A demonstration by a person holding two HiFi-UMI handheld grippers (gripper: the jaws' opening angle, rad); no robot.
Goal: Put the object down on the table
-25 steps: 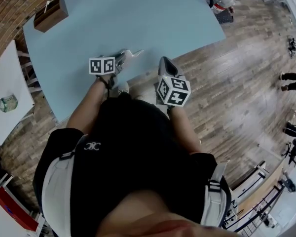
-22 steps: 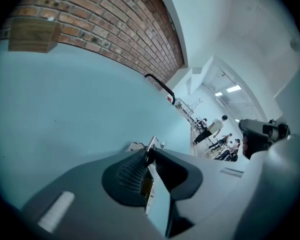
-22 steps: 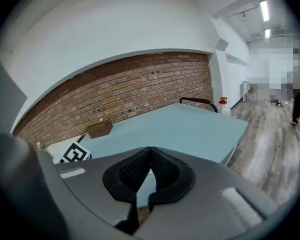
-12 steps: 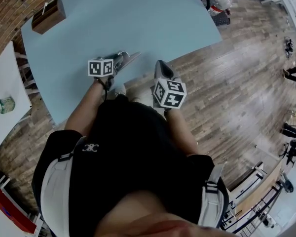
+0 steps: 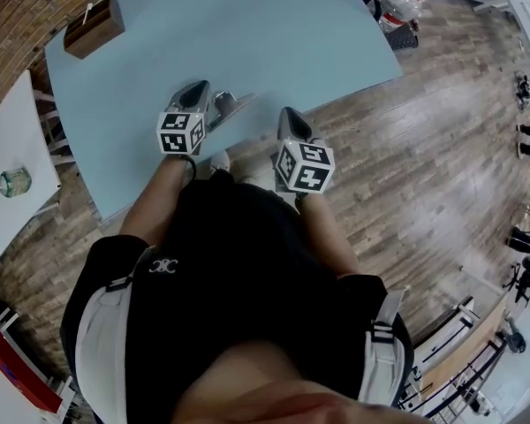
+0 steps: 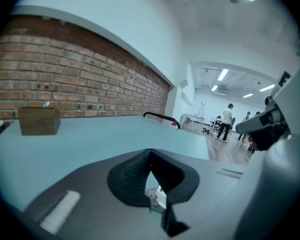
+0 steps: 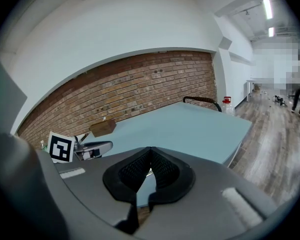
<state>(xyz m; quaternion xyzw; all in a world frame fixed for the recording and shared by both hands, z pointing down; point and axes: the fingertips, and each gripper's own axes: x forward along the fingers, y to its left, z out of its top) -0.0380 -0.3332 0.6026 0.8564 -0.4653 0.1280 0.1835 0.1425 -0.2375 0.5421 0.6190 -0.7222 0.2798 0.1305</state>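
A small silvery metal object (image 5: 231,104) lies on the light blue table (image 5: 247,34) near its front edge. My left gripper (image 5: 197,89) stands just left of it, pointing up the table, apart from the object. In the left gripper view its pads (image 6: 135,171) meet at the top with nothing between them, and a bit of silvery metal (image 6: 159,196) shows in the gap beneath. My right gripper (image 5: 287,115) hovers at the table's edge, shut and empty, its pads (image 7: 165,170) touching. The right gripper view also catches the left gripper (image 7: 92,148).
A brown wooden box (image 5: 93,26) sits at the table's far left corner. A white side table (image 5: 9,140) with a green jar (image 5: 14,182) stands to the left. A black chair back (image 6: 160,117) is at the far edge. People stand far off on the wooden floor.
My left gripper has come off the metal object and turned from pointing right to pointing up the table. The object stays lying by the edge. The right gripper has hardly moved.
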